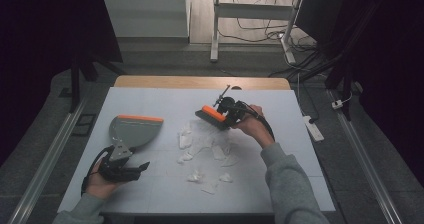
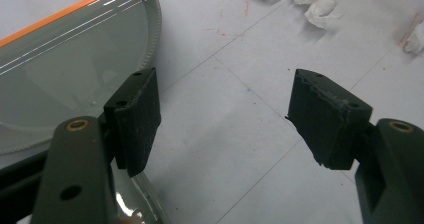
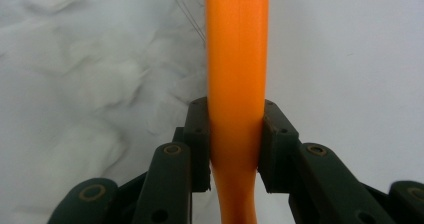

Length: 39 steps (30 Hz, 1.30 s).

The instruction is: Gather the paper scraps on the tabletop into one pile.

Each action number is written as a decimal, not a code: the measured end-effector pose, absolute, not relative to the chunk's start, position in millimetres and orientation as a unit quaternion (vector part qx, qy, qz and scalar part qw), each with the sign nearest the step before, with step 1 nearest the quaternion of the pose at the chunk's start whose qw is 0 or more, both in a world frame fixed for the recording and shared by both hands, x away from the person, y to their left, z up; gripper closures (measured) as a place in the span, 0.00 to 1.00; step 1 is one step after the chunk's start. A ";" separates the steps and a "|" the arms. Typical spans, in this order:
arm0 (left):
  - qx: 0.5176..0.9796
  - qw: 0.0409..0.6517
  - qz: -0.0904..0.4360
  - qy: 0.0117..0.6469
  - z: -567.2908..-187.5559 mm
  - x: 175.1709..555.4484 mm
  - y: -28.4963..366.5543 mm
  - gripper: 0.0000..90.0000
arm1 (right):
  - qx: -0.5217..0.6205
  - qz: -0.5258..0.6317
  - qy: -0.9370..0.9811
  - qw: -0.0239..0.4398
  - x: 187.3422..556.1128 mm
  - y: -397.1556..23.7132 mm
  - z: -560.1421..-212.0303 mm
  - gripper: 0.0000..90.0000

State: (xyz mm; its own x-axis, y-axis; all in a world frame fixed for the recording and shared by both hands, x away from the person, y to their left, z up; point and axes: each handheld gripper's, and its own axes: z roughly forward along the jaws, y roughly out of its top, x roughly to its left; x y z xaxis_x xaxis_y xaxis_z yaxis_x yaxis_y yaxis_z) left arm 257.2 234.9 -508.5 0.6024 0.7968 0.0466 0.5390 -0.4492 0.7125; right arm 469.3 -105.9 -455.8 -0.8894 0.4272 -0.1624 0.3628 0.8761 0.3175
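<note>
— Gripping the orange brush [image 1: 214, 115] by its handle, the right gripper [image 1: 226, 115] holds it at the far edge of the scraps of white paper [image 1: 200, 146]; presumably so the bristles can drag them nearer.

— And the left gripper [image 2: 225, 119]?

— Its jaws stand apart, clasping nothing; the grey dustpan [image 1: 132, 130] lies just beside them on the white table [image 1: 150, 101], orange lip at its far edge, likely waiting to be steadied.

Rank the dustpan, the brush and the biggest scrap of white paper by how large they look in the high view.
1. dustpan, clearly the largest.
2. brush, partly hidden by the right gripper that clamps it.
3. paper scrap, smaller; the other scraps look close to it in size, so calling it the biggest is unsure.
</note>
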 end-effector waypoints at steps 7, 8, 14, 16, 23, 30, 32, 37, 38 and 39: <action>0.831 0.334 0.191 0.402 -508.9 258.0 233.3 0.33 | 0.196 0.183 0.957 0.107 453.5 -117.0 -440.0 0.78; 0.831 0.333 0.191 0.402 -508.9 257.9 233.2 0.33 | 0.204 0.192 0.953 0.115 455.5 -118.7 -435.7 0.78; 0.831 0.333 0.190 0.402 -509.8 258.8 233.8 0.33 | 0.225 0.197 0.940 0.163 474.6 -115.6 -430.3 0.78; 0.831 0.336 0.185 0.402 -510.2 259.0 234.0 0.33 | 0.234 0.188 0.938 0.175 485.2 -111.9 -434.5 0.78; 0.830 0.339 0.182 0.404 -511.3 259.8 235.8 0.33 | 0.244 0.153 0.940 0.182 514.1 -93.1 -452.9 0.78; 0.828 0.342 0.181 0.406 -511.5 259.4 235.7 0.33 | 0.218 0.146 0.949 0.172 517.3 -74.2 -458.7 0.78; 0.828 0.342 0.181 0.406 -511.6 259.4 235.5 0.33 | 0.207 0.139 0.954 0.165 513.7 -69.9 -459.6 0.78; 0.830 0.340 0.179 0.405 -512.1 259.4 234.9 0.33 | 0.193 0.127 0.960 0.160 503.3 -66.2 -460.6 0.78; 0.829 0.342 0.178 0.406 -512.3 259.3 234.8 0.33 | 0.184 0.124 0.962 0.160 501.3 -66.1 -460.5 0.78; 0.829 0.342 0.178 0.406 -512.5 259.4 234.8 0.33 | 0.183 0.121 0.963 0.155 498.5 -65.3 -459.9 0.78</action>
